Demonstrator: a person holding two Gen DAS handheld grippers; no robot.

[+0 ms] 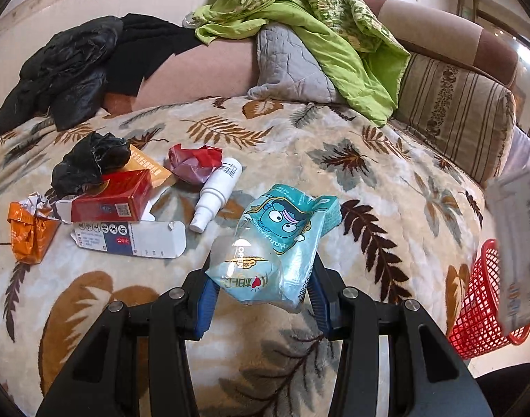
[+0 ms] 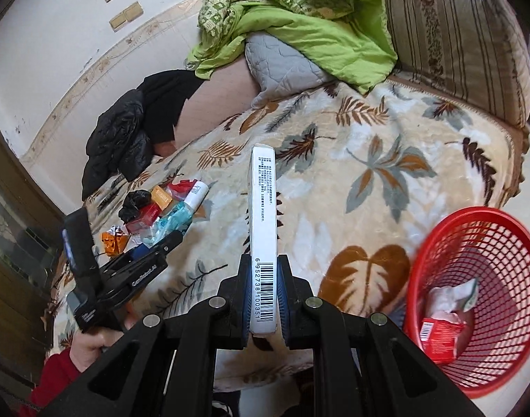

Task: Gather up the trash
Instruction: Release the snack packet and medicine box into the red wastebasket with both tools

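A leaf-patterned blanket (image 1: pixel 334 180) covers the sofa; a red mesh basket (image 2: pixel 480 278) stands beside it. Left gripper (image 1: pixel 261 295) jaws grasp a blue wrapper (image 1: pixel 282 243); right gripper (image 2: pixel 263 299) jaws clench a white box (image 2: pixel 263 226).

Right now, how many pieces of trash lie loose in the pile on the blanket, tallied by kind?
Cartons: 3 (red carton, orange carton, white flattened carton)
Wrappers: 2 (red wrapper, orange wrapper)
Bags: 1 (crumpled black bag)
Bottles: 1 (spray bottle)
Total: 7
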